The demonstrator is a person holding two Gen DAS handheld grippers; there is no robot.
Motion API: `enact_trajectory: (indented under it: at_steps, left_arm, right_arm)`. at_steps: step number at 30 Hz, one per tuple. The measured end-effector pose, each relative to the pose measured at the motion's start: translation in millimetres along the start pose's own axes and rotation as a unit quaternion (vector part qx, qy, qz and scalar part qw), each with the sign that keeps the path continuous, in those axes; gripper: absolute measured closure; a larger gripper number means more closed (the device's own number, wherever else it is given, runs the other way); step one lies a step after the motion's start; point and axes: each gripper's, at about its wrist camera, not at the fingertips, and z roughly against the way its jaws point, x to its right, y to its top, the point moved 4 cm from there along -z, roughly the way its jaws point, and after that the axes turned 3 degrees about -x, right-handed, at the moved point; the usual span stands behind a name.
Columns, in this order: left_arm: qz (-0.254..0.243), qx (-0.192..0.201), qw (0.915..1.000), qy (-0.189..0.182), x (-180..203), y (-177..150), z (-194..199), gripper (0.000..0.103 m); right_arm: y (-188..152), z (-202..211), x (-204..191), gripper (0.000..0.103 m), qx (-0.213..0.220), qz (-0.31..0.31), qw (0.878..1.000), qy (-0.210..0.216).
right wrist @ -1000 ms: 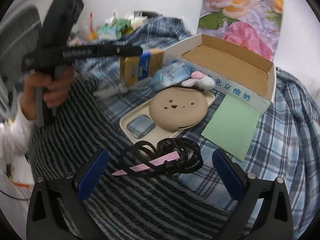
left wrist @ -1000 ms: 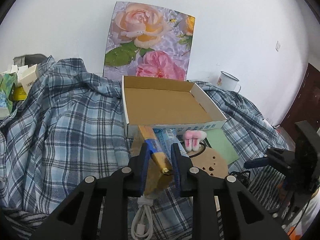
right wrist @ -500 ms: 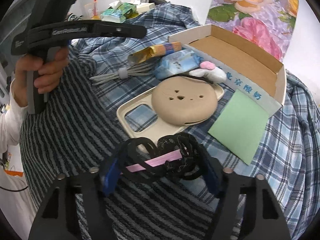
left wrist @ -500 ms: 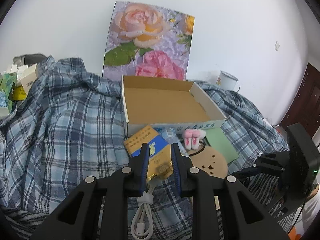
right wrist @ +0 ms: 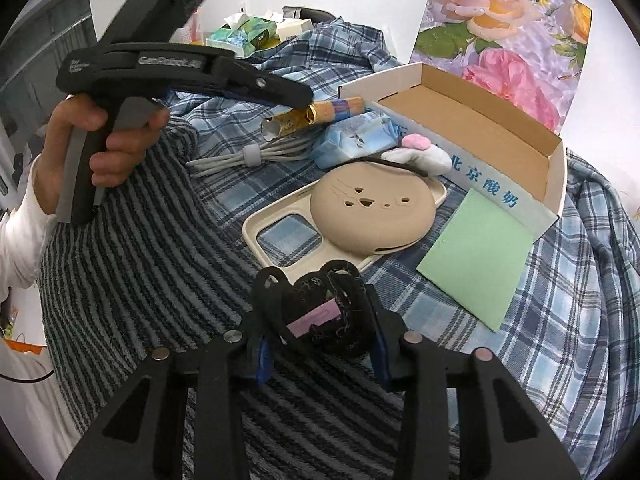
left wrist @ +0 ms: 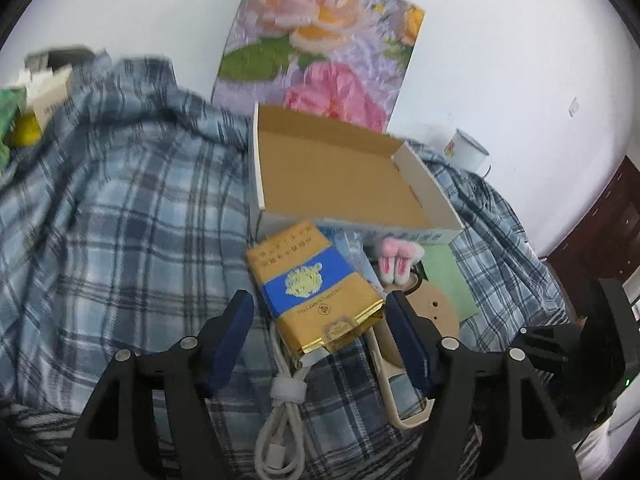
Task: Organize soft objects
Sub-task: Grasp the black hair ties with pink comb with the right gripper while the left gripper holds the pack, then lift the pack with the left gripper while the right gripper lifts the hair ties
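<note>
Hair ties (right wrist: 324, 312), black bundle with pink tag: on striped cloth (right wrist: 160, 260), pinched by the closing right gripper (right wrist: 320, 344).
Left gripper (left wrist: 320, 332): angled downward, jaws opening around gold-blue packet (left wrist: 316, 288) lying on plaid cloth (left wrist: 120, 220); pads apart from it.

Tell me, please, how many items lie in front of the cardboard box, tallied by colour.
Gold and blue: 1, packet
Pale blue: 1, tissue pack
White: 2, cable, plush toy
Beige: 2, phone case, round pad
Green: 1, sheet
Black: 1, hair ties
Total: 8
</note>
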Motion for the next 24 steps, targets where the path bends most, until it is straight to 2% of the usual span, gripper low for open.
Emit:
enact_trajectory:
  at_steps: [5, 10, 15, 20, 24]
  left_arm:
    - [0.039, -0.049, 0.9978, -0.018, -2.7, 4.9, -19.6, 0.032]
    - [0.055, -0.054, 0.9969, -0.013, -5.1, 9.8, -27.6, 0.032]
    - [0.083, -0.06, 0.9945, -0.021, -8.7, 10.8, -27.5, 0.017]
    - [0.124, -0.088, 0.987, -0.051, -9.1, 13.1, -36.1, 0.017]
    - [0.132, -0.081, 0.9869, -0.042, -8.9, 18.3, -39.8, 0.017]
  right_arm:
    - [0.6, 0.5, 0.4, 0.066, 0.001, 0.001, 1.0, -0.003]
    - [0.2, 0.8, 0.0, 0.065, 0.001, 0.001, 1.0, -0.002]
    - [0.4, 0.0, 0.0, 0.065, 0.001, 0.001, 1.0, -0.003]
    - [0.2, 0.3, -0.2, 0.065, 0.002, 0.003, 1.0, -0.006]
    - [0.6, 0.5, -0.5, 0.064, 0.003, 0.004, 1.0, -0.007]
